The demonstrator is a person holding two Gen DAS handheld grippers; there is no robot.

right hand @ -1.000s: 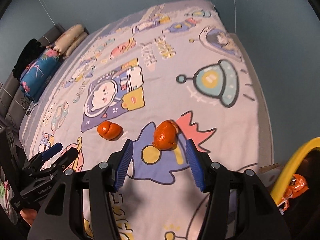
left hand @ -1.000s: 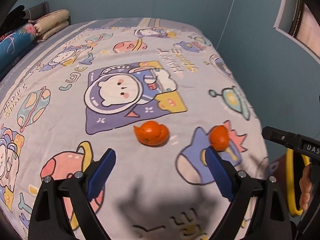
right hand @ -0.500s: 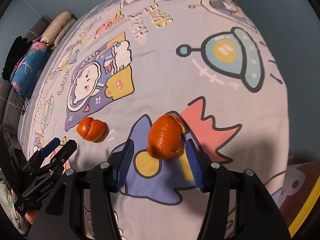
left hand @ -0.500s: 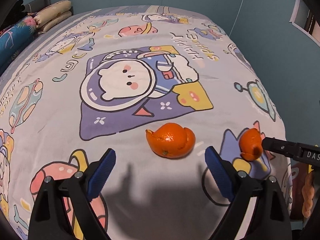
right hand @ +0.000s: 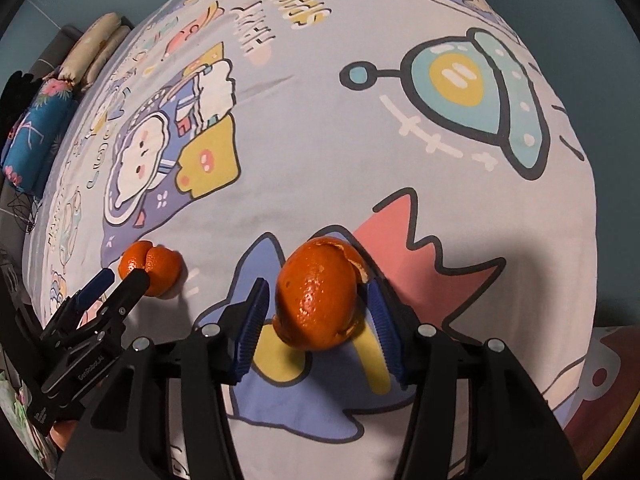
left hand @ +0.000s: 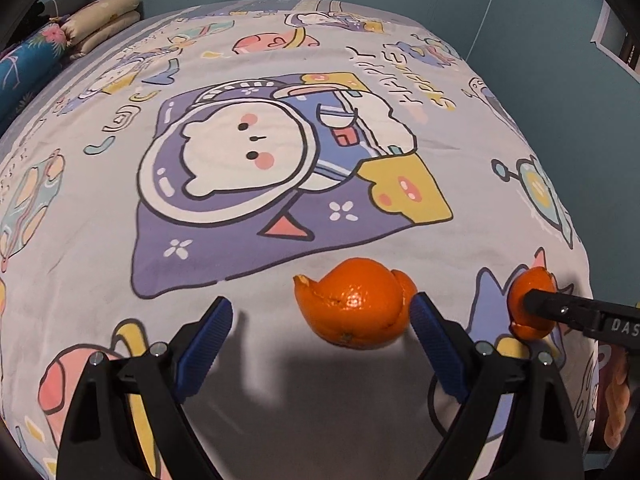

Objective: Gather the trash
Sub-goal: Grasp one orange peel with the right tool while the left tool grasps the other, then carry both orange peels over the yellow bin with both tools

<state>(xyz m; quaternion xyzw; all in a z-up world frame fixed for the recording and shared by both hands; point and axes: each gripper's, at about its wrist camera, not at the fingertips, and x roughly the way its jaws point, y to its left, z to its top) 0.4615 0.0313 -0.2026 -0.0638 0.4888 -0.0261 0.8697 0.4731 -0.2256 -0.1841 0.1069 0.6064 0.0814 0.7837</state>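
Two pieces of orange peel lie on the cartoon-print bedsheet (left hand: 280,80). The left peel (left hand: 356,304) sits just ahead of my open left gripper (left hand: 320,320), close to its right finger; it also shows in the right wrist view (right hand: 154,266). The right peel (right hand: 320,292) sits between the blue pads of my right gripper (right hand: 316,312), which is open around it with small gaps on both sides. In the left wrist view that peel (left hand: 528,308) shows at the right, partly hidden by the right gripper's finger.
Folded pillows and a blue floral bolster (left hand: 24,68) lie at the far left end of the bed. The bed's right edge drops off beside a teal wall (left hand: 560,60). A yellow rim (right hand: 624,416) shows at the lower right.
Both grippers moved forward and down toward the peels. The right gripper's pads now flank the right peel; the left peel is closer to the left gripper's fingers.
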